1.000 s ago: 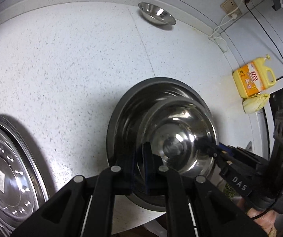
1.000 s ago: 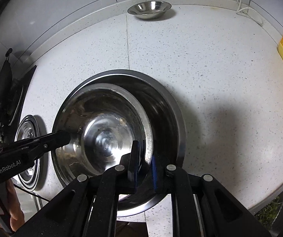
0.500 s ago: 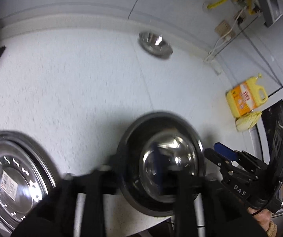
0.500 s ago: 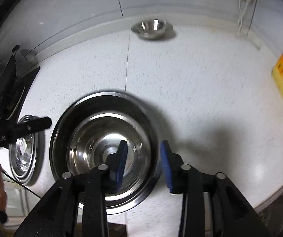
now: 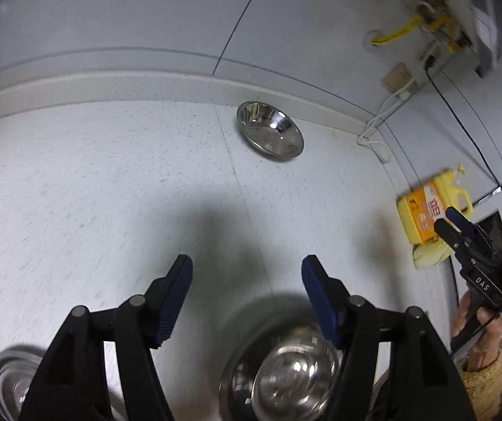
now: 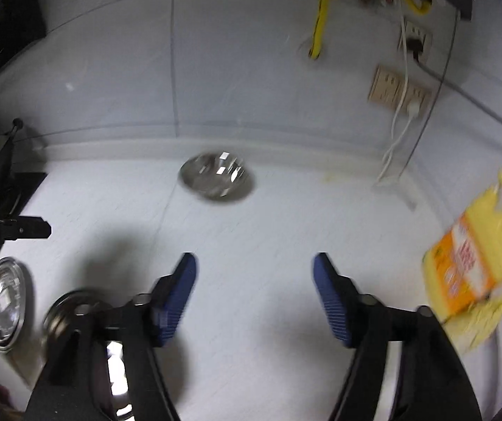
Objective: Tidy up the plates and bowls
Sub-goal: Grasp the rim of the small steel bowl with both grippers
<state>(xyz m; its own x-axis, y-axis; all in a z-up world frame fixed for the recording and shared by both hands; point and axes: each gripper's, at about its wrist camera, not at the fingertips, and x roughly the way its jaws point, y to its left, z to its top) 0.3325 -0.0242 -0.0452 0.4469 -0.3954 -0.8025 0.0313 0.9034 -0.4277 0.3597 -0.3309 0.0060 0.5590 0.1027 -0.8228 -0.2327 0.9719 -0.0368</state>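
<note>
Two nested steel bowls (image 5: 286, 372) sit on the white counter at the near edge, below and behind my left gripper (image 5: 245, 291), which is open and empty above them. They also show in the right wrist view (image 6: 75, 319) at lower left, partly hidden by my finger. My right gripper (image 6: 254, 291) is open and empty over bare counter. A small steel bowl (image 5: 270, 135) stands by the back wall; it also shows in the right wrist view (image 6: 215, 175). A steel plate (image 5: 8, 379) lies at the lower left and appears in the right wrist view (image 6: 3, 303).
A yellow detergent jug (image 5: 429, 210) with a yellow cloth (image 5: 429, 256) under it stands at the right; the jug also shows in the right wrist view (image 6: 472, 256). Wall sockets (image 6: 398, 89), white cords and yellow pipes are on the back wall. A black stove (image 6: 1, 189) is at far left.
Both grippers let go of the nested bowls, opened wide and lifted up and back. The bowls stay on the counter near its front edge.
</note>
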